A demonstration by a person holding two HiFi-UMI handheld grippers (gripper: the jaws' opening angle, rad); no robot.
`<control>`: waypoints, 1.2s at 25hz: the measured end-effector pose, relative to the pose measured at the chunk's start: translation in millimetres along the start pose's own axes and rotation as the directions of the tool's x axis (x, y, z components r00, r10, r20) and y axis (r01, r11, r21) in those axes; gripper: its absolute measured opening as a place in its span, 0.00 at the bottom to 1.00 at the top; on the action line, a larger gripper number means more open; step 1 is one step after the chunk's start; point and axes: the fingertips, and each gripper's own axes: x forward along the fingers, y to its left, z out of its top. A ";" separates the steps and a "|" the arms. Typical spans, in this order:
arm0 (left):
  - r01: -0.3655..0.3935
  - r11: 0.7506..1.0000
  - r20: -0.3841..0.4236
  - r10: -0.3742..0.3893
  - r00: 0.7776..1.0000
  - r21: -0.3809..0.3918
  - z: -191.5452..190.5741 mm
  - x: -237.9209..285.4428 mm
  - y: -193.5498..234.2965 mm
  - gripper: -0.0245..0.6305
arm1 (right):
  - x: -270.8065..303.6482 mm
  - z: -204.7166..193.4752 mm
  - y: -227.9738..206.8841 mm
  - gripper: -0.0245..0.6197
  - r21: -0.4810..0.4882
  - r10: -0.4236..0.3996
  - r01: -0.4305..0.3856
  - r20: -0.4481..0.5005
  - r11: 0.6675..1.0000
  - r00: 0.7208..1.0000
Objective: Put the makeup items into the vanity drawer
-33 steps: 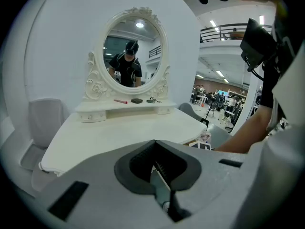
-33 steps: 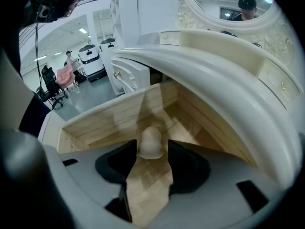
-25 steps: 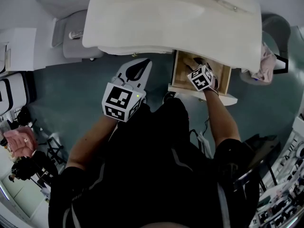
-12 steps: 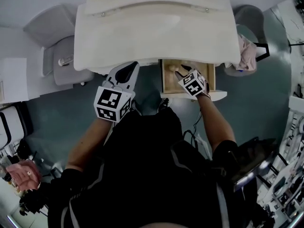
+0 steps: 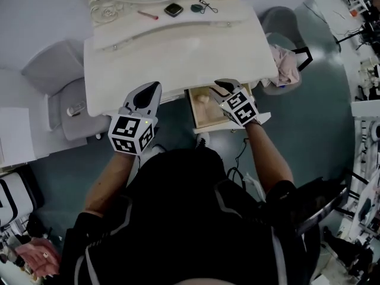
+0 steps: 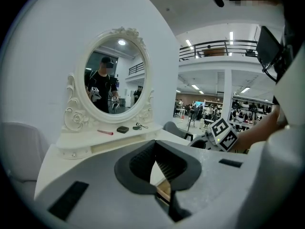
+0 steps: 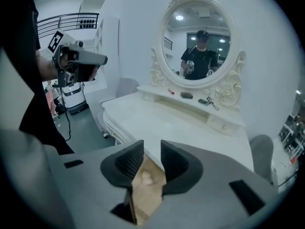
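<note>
My right hand-held gripper (image 7: pixel 152 144) is closing on nothing over the open drawer (image 5: pixel 209 115), the left hand-held gripper (image 6: pixel 155 141) clenched empty, and the red stick (image 5: pixel 148 15), compact (image 5: pixel 173 9) and eyelash curler (image 5: pixel 208 6) sit back under the mirror (image 7: pixel 198 51) on the table (image 5: pixel 178 58) — I fear a hurried reach could sweep them off.

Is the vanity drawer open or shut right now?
Open. In the head view the vanity drawer sticks out from under the vanity top, with its wooden inside exposed.
</note>
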 end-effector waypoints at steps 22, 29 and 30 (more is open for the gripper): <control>-0.084 0.991 0.184 0.064 0.981 0.106 104.5 -75.6 18.2 0.04 | -169.5 188.3 2.7 0.08 0.182 -0.205 0.132 0.479 0.974 0.854; -0.110 0.990 0.214 0.089 0.973 0.093 113.9 -90.1 22.4 0.04 | -197.2 209.9 2.7 0.05 0.192 -0.260 0.185 0.526 0.964 0.809; -0.117 0.989 0.215 0.095 0.972 0.090 113.7 -90.6 24.5 0.04 | -198.8 211.5 1.1 0.05 0.196 -0.268 0.191 0.532 0.962 0.803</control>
